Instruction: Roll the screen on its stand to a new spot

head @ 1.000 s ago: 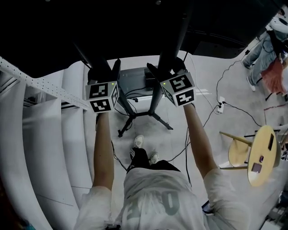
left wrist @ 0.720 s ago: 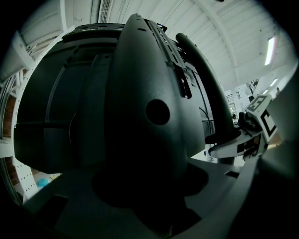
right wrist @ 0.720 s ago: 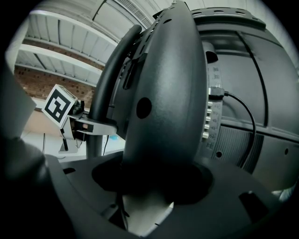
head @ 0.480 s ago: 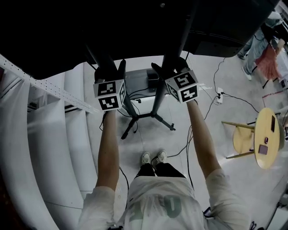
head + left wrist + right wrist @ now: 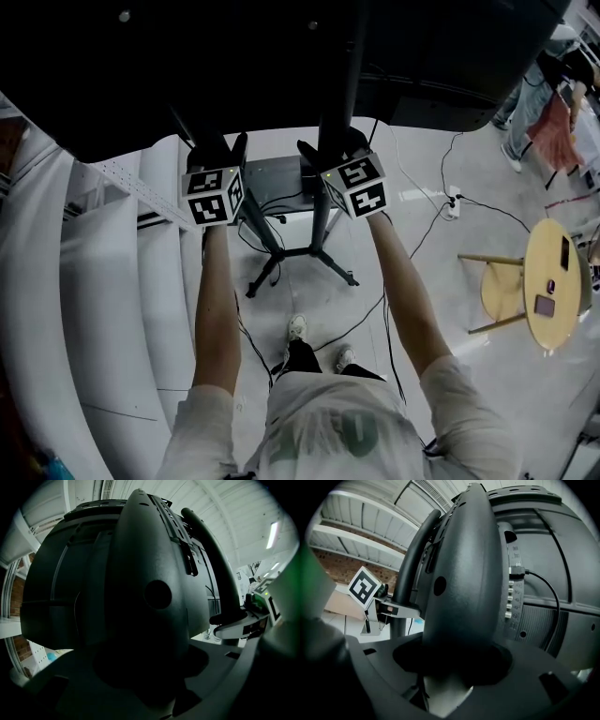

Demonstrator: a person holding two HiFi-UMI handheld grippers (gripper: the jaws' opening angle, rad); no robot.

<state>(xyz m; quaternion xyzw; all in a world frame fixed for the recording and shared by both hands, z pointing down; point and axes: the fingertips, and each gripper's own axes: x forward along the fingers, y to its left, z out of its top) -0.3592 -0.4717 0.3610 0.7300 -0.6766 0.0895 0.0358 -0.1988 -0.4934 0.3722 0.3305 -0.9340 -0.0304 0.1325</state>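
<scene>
The left claw and right claw clench uprights of the stand under the screen: mid-roll, I reckon. Next, steer clear of the cables at 3 o'clock.

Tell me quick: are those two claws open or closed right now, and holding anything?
Left gripper: closed on the screen stand's left post.
Right gripper: closed on the stand's right post.

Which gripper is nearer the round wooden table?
Right. The right gripper clamps the stand's post nearer the round table; the left gripper clamps the other post, farther from it.
</scene>
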